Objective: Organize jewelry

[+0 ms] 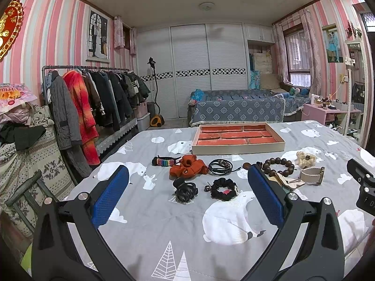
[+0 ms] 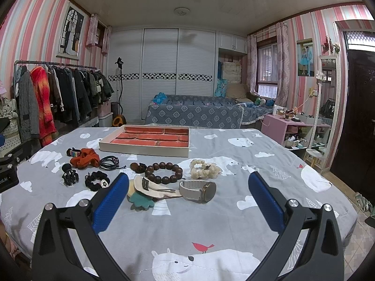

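Both claws hover wide apart over the grey bear-print cover point(image 2: 211, 224), gripping nothing. Left gripper point(image 1: 187, 182) has its blue pads point(image 1: 110, 196) spread, and framed between them lie a black claw clip point(image 1: 185, 190) and a black scrunchie point(image 1: 223, 188) with a small metal charm. Just beyond those sit an orange scrunchie point(image 1: 188, 167), a coiled black cord bracelet point(image 1: 220, 166), and, toward its left finger, a band with rainbow beading point(image 1: 164, 160).

Right gripper point(image 2: 187, 185) is likewise spread, its fingers point(image 2: 264, 201) empty. Between them, closest in, rests a watch point(image 2: 199, 190) with a pale grey strap, lying on its side. Beside the left finger lie a cream hair clip point(image 2: 152, 187) and a dark green leaf-shaped piece point(image 2: 140, 201), the two overlapping. Farther ahead lies a bracelet of dark wooden beads point(image 2: 164, 172), with a cream scrunchie point(image 2: 204, 168) to its right and a small brown oval piece point(image 2: 137, 167) touching it on the left.

Well beyond all the pieces, ahead of both claws, stands the shallow tray point(image 2: 145, 151), white-walled with red-lined compartments point(image 2: 150, 138), all of them bare. Part of the right gripper's black body shows at the right edge of the left view point(image 1: 362, 182).
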